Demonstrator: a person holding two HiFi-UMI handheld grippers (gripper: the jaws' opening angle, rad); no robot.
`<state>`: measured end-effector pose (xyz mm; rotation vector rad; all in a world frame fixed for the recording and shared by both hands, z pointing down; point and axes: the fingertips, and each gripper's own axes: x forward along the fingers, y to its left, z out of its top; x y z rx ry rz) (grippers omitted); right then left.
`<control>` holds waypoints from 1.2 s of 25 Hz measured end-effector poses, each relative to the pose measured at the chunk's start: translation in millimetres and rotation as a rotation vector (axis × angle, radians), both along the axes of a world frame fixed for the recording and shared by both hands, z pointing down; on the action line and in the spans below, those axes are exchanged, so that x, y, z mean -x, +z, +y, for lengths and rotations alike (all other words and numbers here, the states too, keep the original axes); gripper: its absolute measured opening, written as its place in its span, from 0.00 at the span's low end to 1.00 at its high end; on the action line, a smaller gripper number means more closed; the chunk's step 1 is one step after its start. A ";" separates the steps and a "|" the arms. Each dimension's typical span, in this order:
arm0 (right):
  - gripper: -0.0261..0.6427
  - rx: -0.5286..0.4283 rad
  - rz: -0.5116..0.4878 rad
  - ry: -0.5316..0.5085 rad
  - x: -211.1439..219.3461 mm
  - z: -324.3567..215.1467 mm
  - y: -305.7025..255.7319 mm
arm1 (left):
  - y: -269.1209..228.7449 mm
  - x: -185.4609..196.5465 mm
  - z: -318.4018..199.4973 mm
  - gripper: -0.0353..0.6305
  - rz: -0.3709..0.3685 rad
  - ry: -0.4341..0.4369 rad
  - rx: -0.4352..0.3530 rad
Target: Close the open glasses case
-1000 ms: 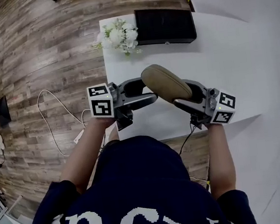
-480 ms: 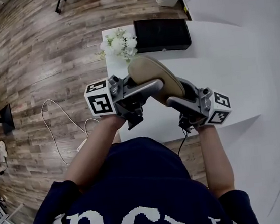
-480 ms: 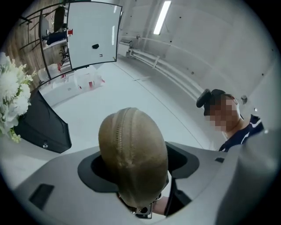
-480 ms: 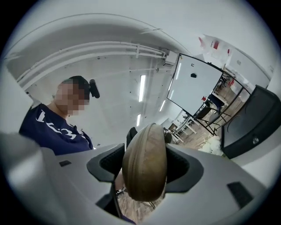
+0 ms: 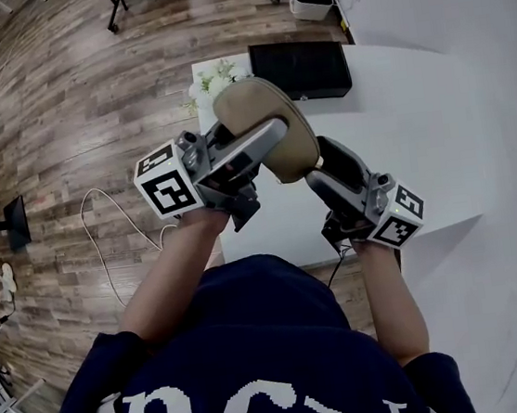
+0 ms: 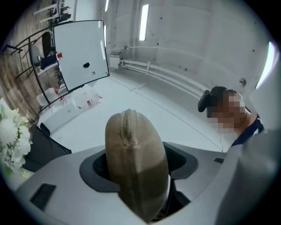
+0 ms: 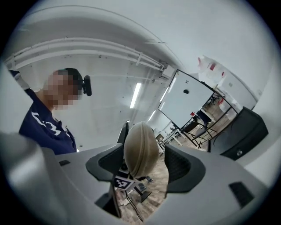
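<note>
Glasses case (image 5: 266, 127) held aloft over the counter (image 5: 418, 134), seemingly zipped.
The left gripper (image 5: 274, 143) was closing its fingers on the rounded shell; the right gripper (image 5: 321, 163) had its fingers apart around the other end, a sliver clear. A shallow pinch could squirt the case onto the floor (image 5: 84, 82). The left gripper view showed the zip seam, hidden in the head view.
</note>
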<state>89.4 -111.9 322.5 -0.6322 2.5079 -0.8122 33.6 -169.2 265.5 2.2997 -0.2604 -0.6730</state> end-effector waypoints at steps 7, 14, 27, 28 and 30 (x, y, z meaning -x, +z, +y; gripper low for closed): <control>0.42 0.137 0.007 -0.006 38.4 19.6 27.8 | -16.2 19.5 -10.1 0.51 0.057 -0.119 0.026; 0.22 0.147 -0.027 0.059 45.6 16.8 16.6 | -21.1 27.3 -10.8 0.51 0.077 -0.199 0.018; 0.20 0.162 -0.078 0.076 39.8 16.0 6.1 | -22.9 43.3 -12.6 0.50 0.119 -0.279 0.030; 0.14 0.159 -0.079 0.083 39.5 16.1 4.5 | -24.7 43.0 -12.6 0.50 0.114 -0.282 0.028; 0.09 0.148 -0.067 0.102 38.1 16.2 3.3 | -26.8 42.8 -13.0 0.50 0.107 -0.289 0.020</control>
